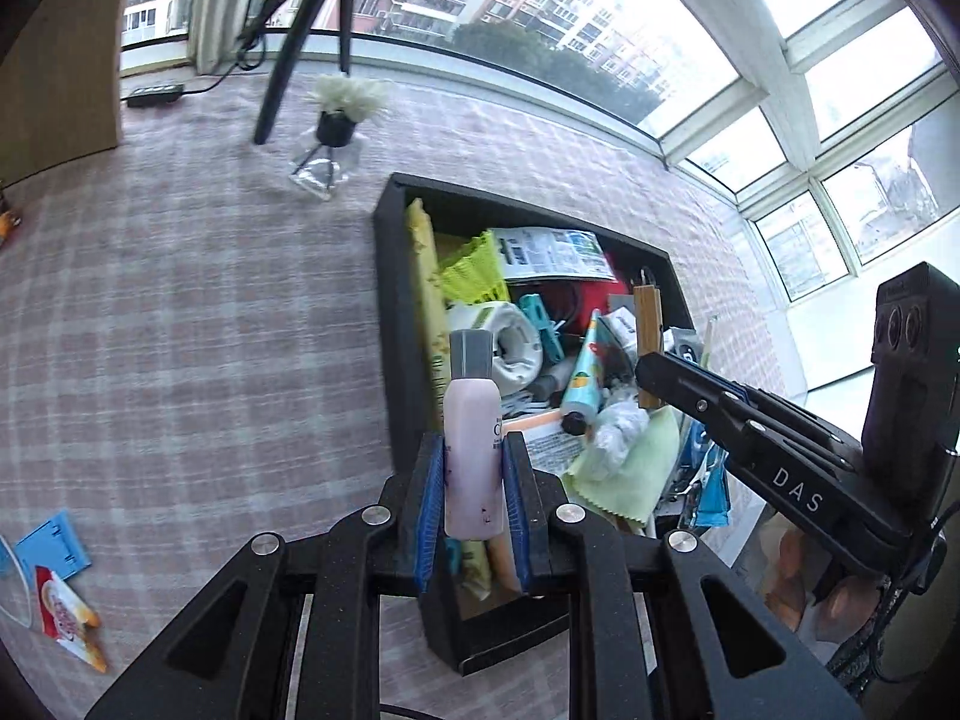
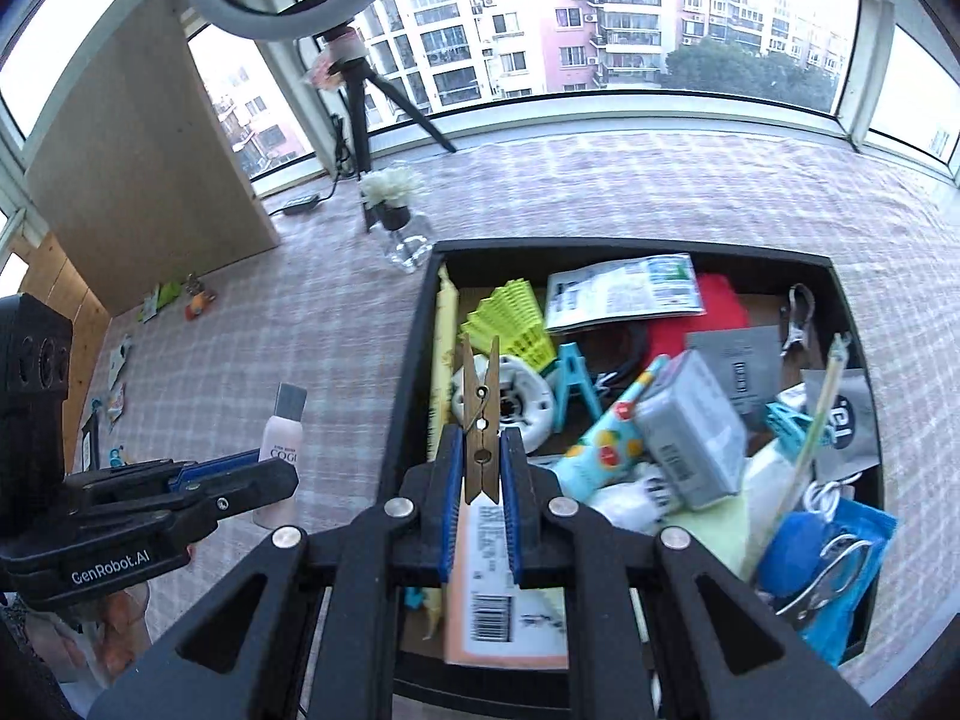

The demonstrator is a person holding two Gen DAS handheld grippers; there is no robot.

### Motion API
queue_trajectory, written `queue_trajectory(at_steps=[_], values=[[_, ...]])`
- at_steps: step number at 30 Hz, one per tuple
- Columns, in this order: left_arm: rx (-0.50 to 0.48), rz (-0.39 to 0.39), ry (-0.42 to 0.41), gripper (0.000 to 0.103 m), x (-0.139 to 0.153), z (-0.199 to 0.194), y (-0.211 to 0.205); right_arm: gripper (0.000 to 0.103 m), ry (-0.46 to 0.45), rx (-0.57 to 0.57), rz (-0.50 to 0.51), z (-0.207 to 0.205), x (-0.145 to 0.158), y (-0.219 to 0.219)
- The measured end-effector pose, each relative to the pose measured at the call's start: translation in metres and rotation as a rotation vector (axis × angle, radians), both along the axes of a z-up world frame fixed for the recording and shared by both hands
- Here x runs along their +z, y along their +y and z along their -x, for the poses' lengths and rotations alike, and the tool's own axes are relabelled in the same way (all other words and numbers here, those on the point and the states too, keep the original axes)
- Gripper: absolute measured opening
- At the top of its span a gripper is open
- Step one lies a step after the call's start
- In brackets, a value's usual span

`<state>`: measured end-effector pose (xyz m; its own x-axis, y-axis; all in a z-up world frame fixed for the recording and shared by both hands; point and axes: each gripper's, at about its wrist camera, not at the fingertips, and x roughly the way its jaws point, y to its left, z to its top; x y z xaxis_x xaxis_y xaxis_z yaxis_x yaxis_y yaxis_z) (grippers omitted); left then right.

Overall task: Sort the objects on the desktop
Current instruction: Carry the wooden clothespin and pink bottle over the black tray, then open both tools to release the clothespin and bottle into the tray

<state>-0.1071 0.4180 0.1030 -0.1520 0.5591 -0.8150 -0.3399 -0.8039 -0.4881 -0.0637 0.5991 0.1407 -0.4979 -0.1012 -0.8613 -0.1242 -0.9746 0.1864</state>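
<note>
Pink lotion bottle [image 1: 472, 444] is clamped upright in the left gripper [image 1: 474, 501], long axis along the fingers, at the black box [image 1: 393, 276] left wall. Right gripper [image 2: 482, 507] pinches a wooden clothespin [image 2: 482, 420] over the box interior (cluttered). Open checked tablecloth [image 1: 180, 300] lies frame-left for set-down.

Pale pink bottle [image 1: 472, 450] with grey cap, upright, clamped between blue pads of left gripper [image 1: 474, 483], above near-left edge of black box [image 1: 396, 324]. Wooden clothespin [image 2: 480, 420], spring type, upright, open end up, clamped at lower end between blue pads of right gripper [image 2: 480, 480], above left part of box. Box on checked cloth, full of mixed small items: yellow-green comb-like piece, white roll, blue clip, printed tube, grey packet, leaflet.
</note>
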Motion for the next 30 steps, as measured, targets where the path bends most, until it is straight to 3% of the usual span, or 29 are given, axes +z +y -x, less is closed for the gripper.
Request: queue_trajectory(at_steps=[6,12,14,17,24,30], values=[[-0.053,0.026,0.026,0.019,0.009,0.001,0.063,0.012,0.006,-0.051,-0.025,-0.003,0.004,0.061],[-0.104,0.029,0.068,0.018,0.019,0.000,0.103,0.013,0.015,-0.091,-0.015,-0.003,0.006,0.095],[-0.124,0.047,0.074,0.036,0.021,-0.002,0.111,0.017,0.036,-0.095,-0.012,-0.004,0.009,0.101],[-0.096,0.069,0.116,0.037,0.026,-0.005,0.110,0.029,0.045,-0.116,-0.019,-0.007,0.014,0.106],[-0.053,0.080,0.105,0.036,0.033,-0.002,0.080,0.029,0.069,-0.068,-0.045,-0.008,0.023,0.089],[0.003,0.071,0.082,0.038,0.034,-0.005,0.030,0.029,0.078,-0.013,-0.047,-0.002,0.028,0.052]])
